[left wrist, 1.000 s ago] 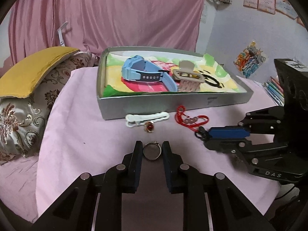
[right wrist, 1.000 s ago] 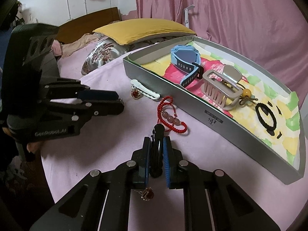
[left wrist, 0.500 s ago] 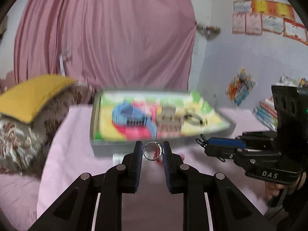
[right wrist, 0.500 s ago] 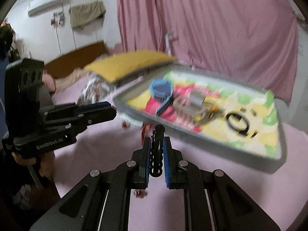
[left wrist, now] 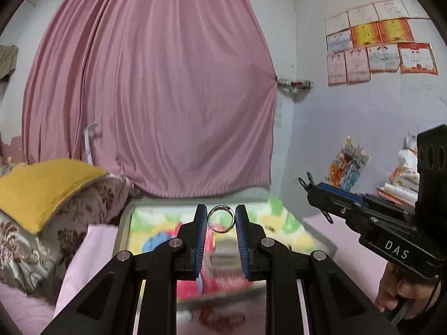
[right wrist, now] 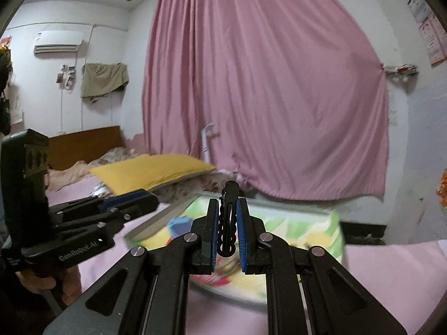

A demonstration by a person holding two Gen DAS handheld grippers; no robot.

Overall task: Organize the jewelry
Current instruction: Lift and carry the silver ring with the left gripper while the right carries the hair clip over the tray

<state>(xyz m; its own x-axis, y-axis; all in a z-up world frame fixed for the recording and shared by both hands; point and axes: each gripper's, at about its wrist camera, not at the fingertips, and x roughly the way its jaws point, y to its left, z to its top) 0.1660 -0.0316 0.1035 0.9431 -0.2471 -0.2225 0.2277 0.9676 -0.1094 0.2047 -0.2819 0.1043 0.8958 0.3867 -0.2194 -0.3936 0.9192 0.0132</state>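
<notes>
Grippers lifted clear of the cloth, both loaded, level with the tray.
Left gripper (left wrist: 221,220) pinches a silver ring (left wrist: 221,219); right gripper (right wrist: 228,220) is nearly shut on a black hair clip (right wrist: 228,217). Tray (right wrist: 156,222) lies just ahead and below, its rim unobstructed; red bracelet (left wrist: 220,318) waits outside its near wall.

Home bedroom: bed (right wrist: 83,150), pillow (right wrist: 151,171), curtain (right wrist: 265,97)

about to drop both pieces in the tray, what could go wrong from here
1. The ring is pinched only at its edges by the left claw; it could pop out and roll.
2. The black clip in the right claw sticks up past the tips, so it may catch the tray rim.
</notes>
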